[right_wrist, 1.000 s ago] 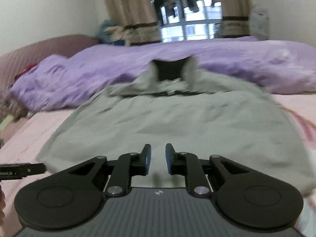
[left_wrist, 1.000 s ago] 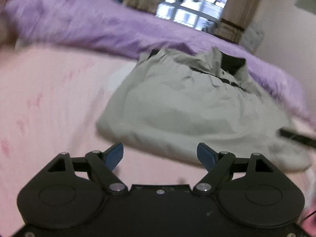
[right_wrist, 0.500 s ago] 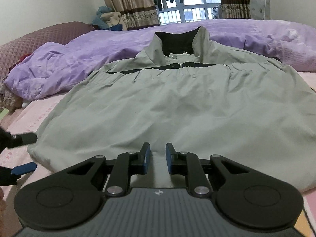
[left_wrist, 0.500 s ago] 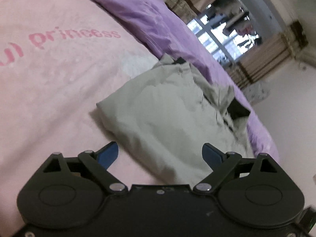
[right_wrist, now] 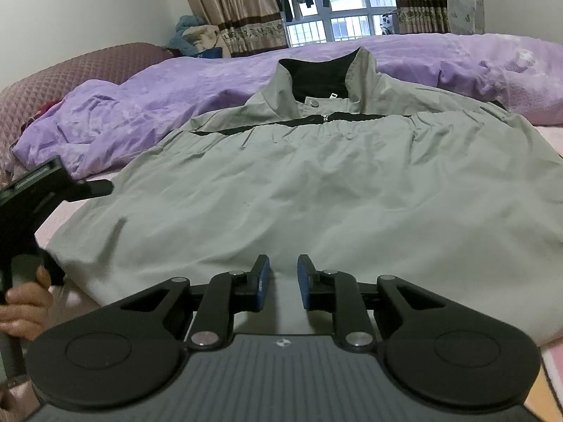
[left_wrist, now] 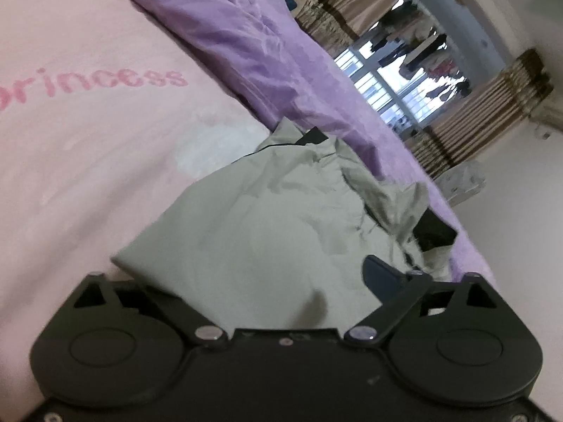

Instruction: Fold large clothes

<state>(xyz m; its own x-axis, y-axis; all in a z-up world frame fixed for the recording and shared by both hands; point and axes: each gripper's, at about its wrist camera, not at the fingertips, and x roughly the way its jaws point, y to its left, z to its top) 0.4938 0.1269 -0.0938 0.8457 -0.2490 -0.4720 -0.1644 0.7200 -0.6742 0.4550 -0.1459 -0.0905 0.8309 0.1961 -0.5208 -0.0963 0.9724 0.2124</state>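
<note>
A grey jacket (right_wrist: 316, 183) with a black-lined collar (right_wrist: 320, 74) lies spread flat on the pink bed sheet (left_wrist: 88, 147), collar toward the window. My left gripper (left_wrist: 257, 277) is rolled sideways at the jacket's (left_wrist: 253, 232) near left corner. Its jaws stand wide and are closing, with the corner cloth between them. The cloth covers the left finger, and only the right fingertip (left_wrist: 378, 274) shows. My right gripper (right_wrist: 283, 276) sits low at the middle of the hem. Its jaws are opening from a narrow gap, the pads (right_wrist: 262, 277) clear of the cloth.
A purple quilt (right_wrist: 147, 105) is heaped along the far side of the bed, right behind the collar. A quilted maroon headboard (right_wrist: 70, 74) is at the left. A person's hand (right_wrist: 24, 299) holds the left gripper's handle. Curtains and a window (right_wrist: 345, 17) stand beyond.
The left gripper rolled and slid in onto the jacket's corner, whose cloth now covers its left finger. The right gripper sank toward the hem, then kept still, its gap slightly wider.
</note>
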